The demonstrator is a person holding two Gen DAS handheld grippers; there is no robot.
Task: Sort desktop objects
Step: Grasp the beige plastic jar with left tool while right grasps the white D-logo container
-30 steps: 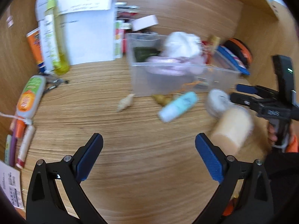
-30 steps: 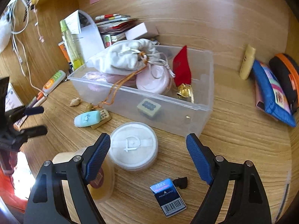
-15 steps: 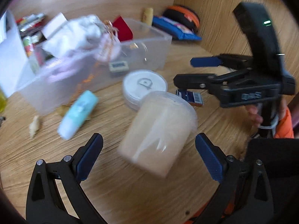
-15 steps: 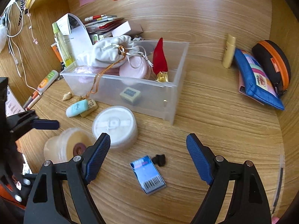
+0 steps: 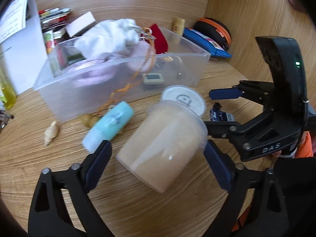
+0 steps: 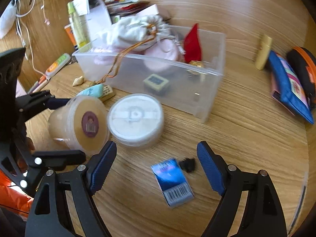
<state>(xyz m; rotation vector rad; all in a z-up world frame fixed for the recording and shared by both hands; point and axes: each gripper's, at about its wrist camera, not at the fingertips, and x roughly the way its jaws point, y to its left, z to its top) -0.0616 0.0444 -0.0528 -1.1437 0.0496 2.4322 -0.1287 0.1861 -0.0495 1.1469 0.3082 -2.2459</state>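
Left gripper [image 5: 158, 158] was seen with its blue pads wide apart, and the beige tub [image 5: 164, 146] was framed between them, tilted, with its lid end toward 1 o'clock. Half a second before, the tub was farther ahead of the pads; now it was closer, between the two tips. Whether the pads touched the tub wall cannot be told.

In the right wrist view the same tub [image 6: 79, 122] was shown lying on its side on the wooden desk [image 6: 246, 138], with a round barcode sticker on its lid, touching the white round case [image 6: 136, 118] at its 3 o'clock side.

Right gripper [image 6: 156, 167] was held low over the desk, fingers spread and nothing between them. Compared with half a second earlier, the small blue card [image 6: 171, 181] and the black clip [image 6: 187, 165] were found more between the fingers, so this gripper had been brought forward and down.

At 12 o'clock the clear bin [image 6: 207, 90] was placed, with a white cloth pouch [image 6: 136, 31] and a red piece [image 6: 192, 43] inside. A teal eraser [image 5: 109, 126] was lying just in front of the bin.
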